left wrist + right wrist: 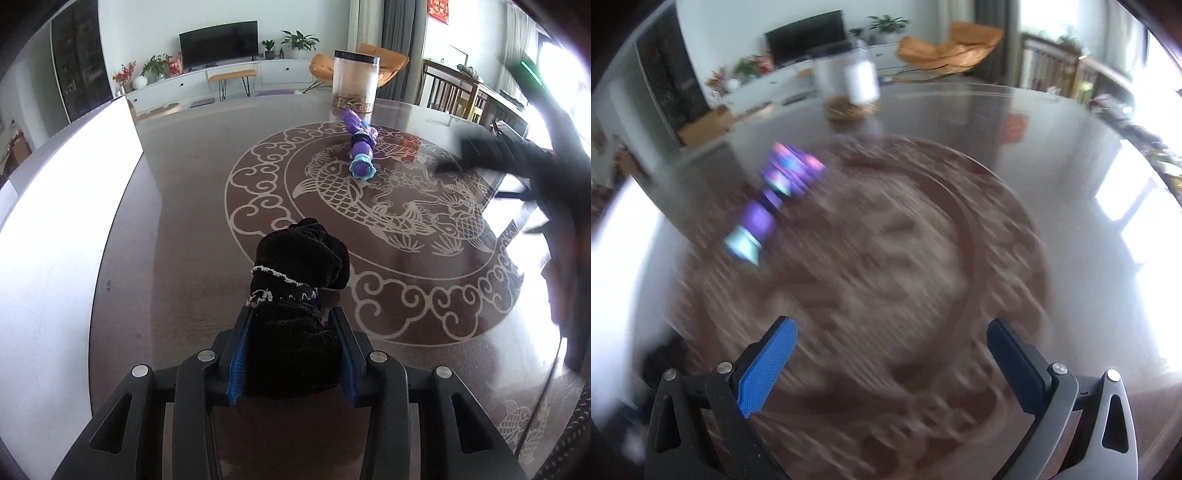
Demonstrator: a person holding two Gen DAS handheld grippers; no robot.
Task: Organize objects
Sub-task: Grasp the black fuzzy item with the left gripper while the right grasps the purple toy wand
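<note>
Black velvet pouch (295, 295), left wrist view: clamped between the left tool's (293, 321) blue pads, far end resting on the tabletop (177, 229) at the edge of the fish medallion. Purple toy (360, 147) lies further out on the medallion, just in front of a clear jar (355, 81). Blurred dark shape at right, cannot identify.

Right wrist view: heavy motion blur. Right tool (892, 332) spread wide, nothing between its pads, above the tabletop. Purple toy ahead-left, jar beyond.
</note>
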